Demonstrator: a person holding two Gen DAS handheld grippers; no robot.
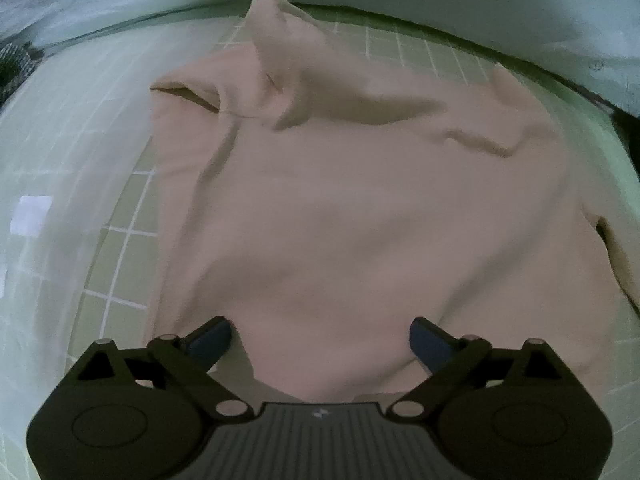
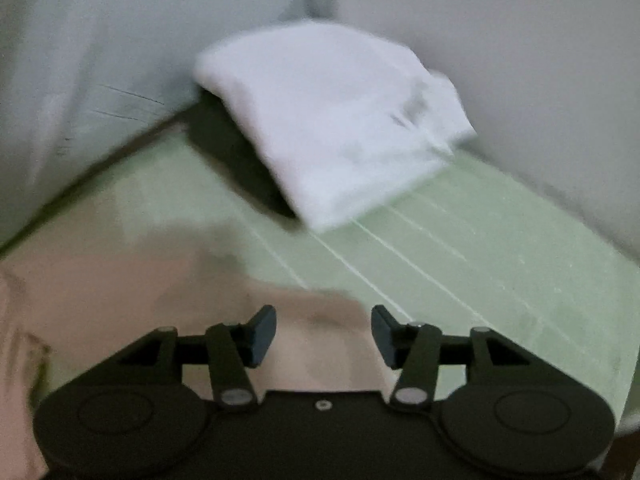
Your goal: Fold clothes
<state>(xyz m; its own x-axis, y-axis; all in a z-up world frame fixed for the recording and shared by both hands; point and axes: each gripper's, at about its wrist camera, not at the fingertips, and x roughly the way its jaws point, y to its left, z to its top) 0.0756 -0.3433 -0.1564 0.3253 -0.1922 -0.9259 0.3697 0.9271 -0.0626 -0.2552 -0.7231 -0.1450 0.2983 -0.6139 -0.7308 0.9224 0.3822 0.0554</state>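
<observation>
I am holding the left gripper (image 1: 320, 338) over the near hem of the shirt (image 1: 360, 208), fingers spread, gripping nothing. The shirt is lying rumpled on the green cloth (image 1: 120, 248), one sleeve (image 1: 272, 52) bunched at the far end. I am holding the right gripper (image 2: 324, 332) above a shirt edge, fingers spread. Risks: pinching only the top layer, or catching the cloth underneath, dragging everything. The right view is blurring, so placement near the white stack (image 2: 332, 120) is uncertain.

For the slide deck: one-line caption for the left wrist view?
Open left gripper poised over near edge of a rumpled beige garment spread on a green grid-patterned surface.
</observation>
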